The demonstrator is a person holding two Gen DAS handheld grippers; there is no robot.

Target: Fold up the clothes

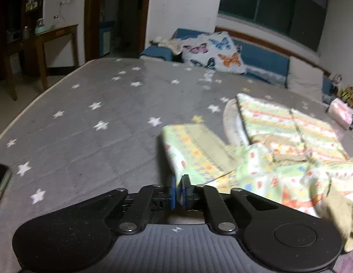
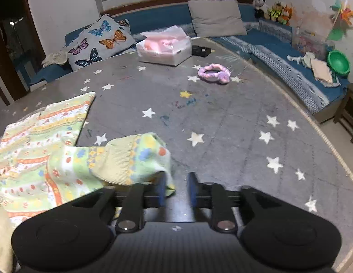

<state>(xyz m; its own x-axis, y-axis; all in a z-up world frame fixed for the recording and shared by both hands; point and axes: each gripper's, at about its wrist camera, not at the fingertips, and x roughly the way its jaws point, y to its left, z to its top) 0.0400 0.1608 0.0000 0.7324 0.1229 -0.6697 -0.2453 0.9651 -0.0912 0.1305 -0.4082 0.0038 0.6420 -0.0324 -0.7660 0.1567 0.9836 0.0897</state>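
Soft printed cloth garment (image 2: pixel 62 150) on matt grey mat (image 2: pixel 222 118).

My garment (image 2: pixel 39 141) is pale green with orange, yellow and white patterned stripes; the table (image 2: pixel 222 118) is grey with white stars.

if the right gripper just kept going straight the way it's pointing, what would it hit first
Probably the bare grey star mat. The right gripper stands open, and the patterned garment only overlaps its left finger; depth there is unclear.

No text, label, brand or number is legible in either view.
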